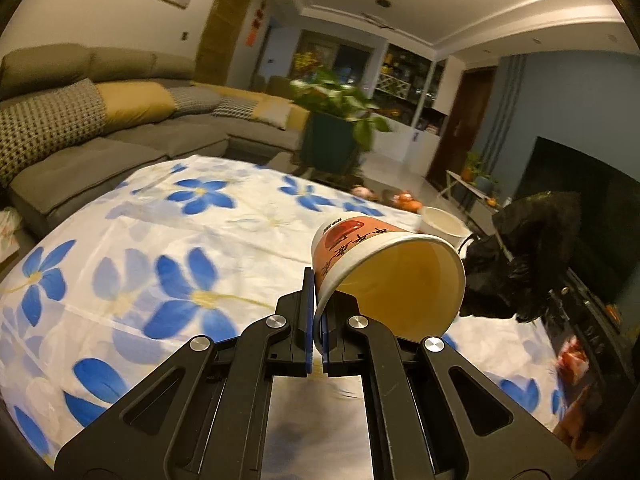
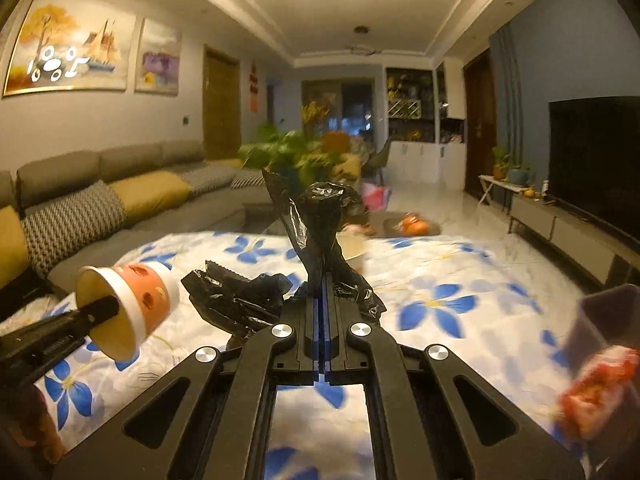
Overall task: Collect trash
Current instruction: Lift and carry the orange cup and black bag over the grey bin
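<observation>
Nearest my left camera, the left tongs (image 1: 318, 316) were clenched on the rim of a paper cup (image 1: 384, 272), one blue pad inside the wall and one outside. The cup hung tilted above the table (image 1: 160, 240), its mouth turned toward the lens; its pale inside looked empty to me. Its outer wall was orange with a red mark and dark lettering, the band at the rim white.

From my right camera the right tongs (image 2: 323, 292) were clamped tight on a black bag (image 2: 320, 224). The bag's twisted neck rose upright out of the closed pads, and more crumpled film spilled down on both sides of them. I could not tell whether anything was inside it. In that same view the cup (image 2: 132, 300) and the left tongs (image 2: 96, 310) showed at the lower left, apart from the bag. In the left view the bag (image 1: 520, 264) hung just beyond the cup to the right.

A second white cup (image 1: 442, 224) stood on the table behind the first, its contents unclear.

The table wore a white cloth (image 2: 440, 280) printed with blue flowers. Beyond it I saw a grey sofa (image 1: 120, 120) with yellow and checked cushions, a leafy plant (image 1: 340, 100) and a dark television (image 2: 592, 152).
</observation>
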The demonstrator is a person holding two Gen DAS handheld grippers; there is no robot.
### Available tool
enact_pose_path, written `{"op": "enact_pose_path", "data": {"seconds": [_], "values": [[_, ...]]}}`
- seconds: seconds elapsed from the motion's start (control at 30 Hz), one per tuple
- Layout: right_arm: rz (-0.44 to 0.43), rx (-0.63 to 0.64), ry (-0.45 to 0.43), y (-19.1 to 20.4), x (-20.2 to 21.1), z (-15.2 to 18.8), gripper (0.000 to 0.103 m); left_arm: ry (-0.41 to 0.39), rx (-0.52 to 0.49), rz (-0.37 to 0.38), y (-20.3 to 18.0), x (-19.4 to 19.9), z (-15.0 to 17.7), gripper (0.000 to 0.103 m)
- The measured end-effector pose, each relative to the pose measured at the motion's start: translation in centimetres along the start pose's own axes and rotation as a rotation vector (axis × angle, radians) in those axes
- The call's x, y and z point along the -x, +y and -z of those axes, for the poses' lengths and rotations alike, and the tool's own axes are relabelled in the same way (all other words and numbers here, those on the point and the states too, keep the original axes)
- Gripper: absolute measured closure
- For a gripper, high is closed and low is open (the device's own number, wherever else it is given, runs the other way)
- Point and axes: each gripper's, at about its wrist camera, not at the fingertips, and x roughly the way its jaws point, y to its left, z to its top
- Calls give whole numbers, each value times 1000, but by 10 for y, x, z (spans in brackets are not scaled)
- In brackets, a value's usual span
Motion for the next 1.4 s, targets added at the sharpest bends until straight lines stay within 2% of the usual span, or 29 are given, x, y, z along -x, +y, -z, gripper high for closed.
{"op": "enact_pose_path", "data": {"seconds": [0.27,0.7,1.07,1.4], "values": [[115,-29,-65,-43,53,-4,101,-1,-91,109,-61,12,5,101],[246,-91,-119,-98,103,0,101,4,-211,256,-148,17,10,101],[351,-118,-131,-136,119,9,101,21,-288,380,-221,10,19,101],[405,-144,-124,-162,124,15,101,47,-328,420,-254,-5,31,101]]}}
